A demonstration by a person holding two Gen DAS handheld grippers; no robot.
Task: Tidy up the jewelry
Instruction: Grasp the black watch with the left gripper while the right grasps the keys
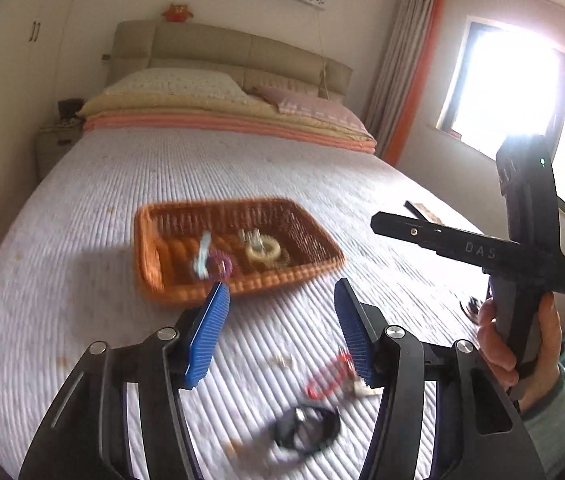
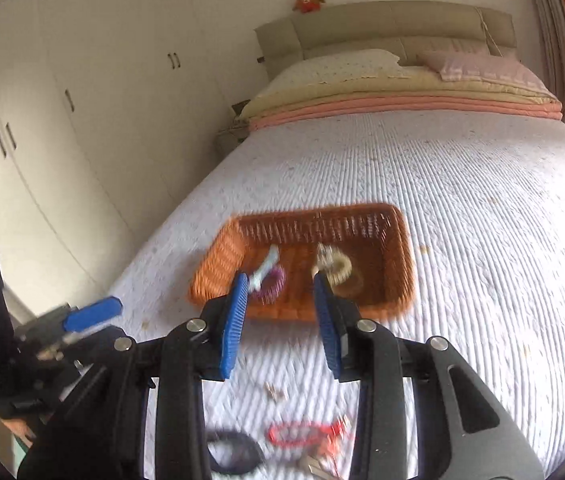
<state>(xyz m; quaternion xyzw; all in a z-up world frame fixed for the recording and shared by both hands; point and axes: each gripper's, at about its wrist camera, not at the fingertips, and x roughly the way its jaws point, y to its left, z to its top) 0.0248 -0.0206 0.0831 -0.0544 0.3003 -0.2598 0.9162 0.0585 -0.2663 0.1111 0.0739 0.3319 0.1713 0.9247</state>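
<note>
Left claw: the left gripper [image 1: 282,320] hangs above the bed [image 1: 162,168], blue pads apart with nothing between them
Right claw: the right gripper [image 2: 282,316] is also parted and empty, its pads narrower than the left's, pointing toward the near rim of the basket [image 2: 406,256]
Basket: orange woven tray lying flat on the bedspread, ahead of both claws
Already inside: a purple coil hair tie [image 2: 272,286] with a pale blue clip [image 2: 264,268] touching it on the left side, a cream coil hair tie [image 2: 340,270] with a small metal piece on the right
Still on the bed: a red bracelet [image 2: 300,434] and a black band [image 2: 234,456] near the front edge, below the claws, plus small pale bits nearby; blur hides their details
Step in hand, as I judge it: both claws look free after a drop, so the next pick is one of the loose pieces
Doing it well: come down steeply over the red bracelet, pinch across one strand instead of the whole loop, press lightly because the soft bedspread will give, lift clear, then release low inside the basket so nothing bounces out
Risk: snagging the bedspread along with the piece
</note>
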